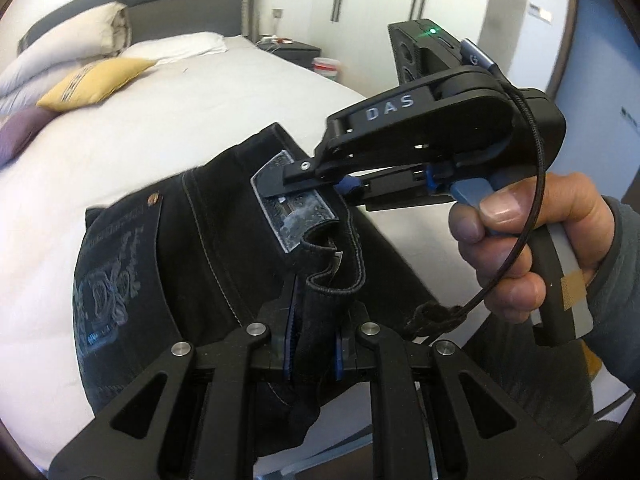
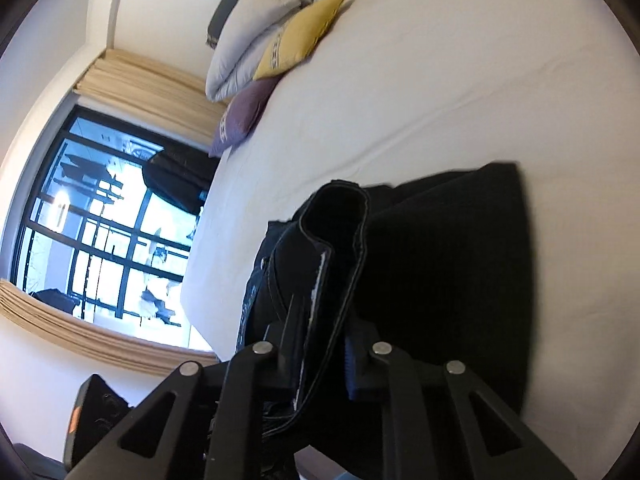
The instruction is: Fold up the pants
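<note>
The left gripper [image 1: 314, 344] is clamped on a bunched edge of the black pants [image 1: 172, 264], dark fabric pinched between its two blue-lined fingers [image 1: 289, 344] at the near edge of the left wrist view. Just beyond it, the right gripper [image 1: 280, 182], marked "DAS", reaches in from the right with its jaws closed on the waistband at a grey leather patch [image 1: 294, 216]; a bare hand [image 1: 516, 236] squeezes its blue trigger. In the right wrist view, that same gripper [image 2: 320, 360] holds a folded, stitched waistband edge between its fingers [image 2: 352, 364]. The pants [image 2: 440, 264] hang from both grippers, lifted at the waist, with the rest of the cloth trailing onto the white bed [image 1: 208, 92]. A printed back pocket [image 1: 106, 292] faces the left camera. At the far end of the bed lie a yellow pillow [image 1: 96, 82], a purple pillow [image 2: 240, 116] and folded white bedding [image 1: 60, 50]. A window [image 2: 104, 216] shows at the left of the right wrist view.
</note>
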The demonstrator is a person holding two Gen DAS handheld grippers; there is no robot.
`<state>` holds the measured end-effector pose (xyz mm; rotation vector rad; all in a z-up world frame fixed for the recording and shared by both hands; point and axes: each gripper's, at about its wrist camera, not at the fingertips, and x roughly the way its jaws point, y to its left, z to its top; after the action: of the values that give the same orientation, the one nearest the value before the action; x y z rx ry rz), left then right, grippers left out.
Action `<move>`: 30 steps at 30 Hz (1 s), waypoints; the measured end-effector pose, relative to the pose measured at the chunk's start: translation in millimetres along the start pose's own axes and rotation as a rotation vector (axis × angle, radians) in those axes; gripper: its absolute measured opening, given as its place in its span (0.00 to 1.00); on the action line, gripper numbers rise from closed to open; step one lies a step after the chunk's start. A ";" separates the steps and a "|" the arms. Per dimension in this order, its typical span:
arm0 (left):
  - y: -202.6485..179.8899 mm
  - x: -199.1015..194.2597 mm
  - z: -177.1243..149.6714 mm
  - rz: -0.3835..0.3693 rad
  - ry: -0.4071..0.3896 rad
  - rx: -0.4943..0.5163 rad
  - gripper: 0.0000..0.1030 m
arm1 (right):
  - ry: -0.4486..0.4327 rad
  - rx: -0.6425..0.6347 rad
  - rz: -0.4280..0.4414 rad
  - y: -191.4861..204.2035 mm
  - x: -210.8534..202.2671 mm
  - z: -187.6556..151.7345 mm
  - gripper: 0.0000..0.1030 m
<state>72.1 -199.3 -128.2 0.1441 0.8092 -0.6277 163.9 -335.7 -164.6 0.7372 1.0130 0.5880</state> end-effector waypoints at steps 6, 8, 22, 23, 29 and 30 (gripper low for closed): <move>-27.5 23.8 25.9 0.000 0.008 0.048 0.12 | -0.044 -0.006 0.006 -14.1 -24.2 16.9 0.17; -36.4 44.4 23.9 0.006 0.044 0.068 0.14 | -0.016 0.008 -0.001 -28.8 -19.4 20.1 0.17; -11.5 58.9 12.0 -0.106 0.084 -0.031 0.58 | -0.056 0.097 -0.061 -84.3 -25.5 12.0 0.29; -1.0 46.7 13.1 -0.103 0.063 -0.056 0.58 | -0.074 0.095 -0.086 -81.7 -31.7 14.0 0.35; 79.4 -0.7 21.9 -0.039 -0.062 -0.173 0.63 | -0.167 0.061 -0.022 -45.9 -74.3 2.1 0.39; 94.2 0.6 24.5 -0.023 -0.065 -0.199 0.63 | -0.165 0.036 0.024 -33.7 -75.0 -3.5 0.39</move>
<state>142.0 -131.8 -122.2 -0.0665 0.8063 -0.5670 132.9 -410.8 -151.8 0.8172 0.8651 0.5219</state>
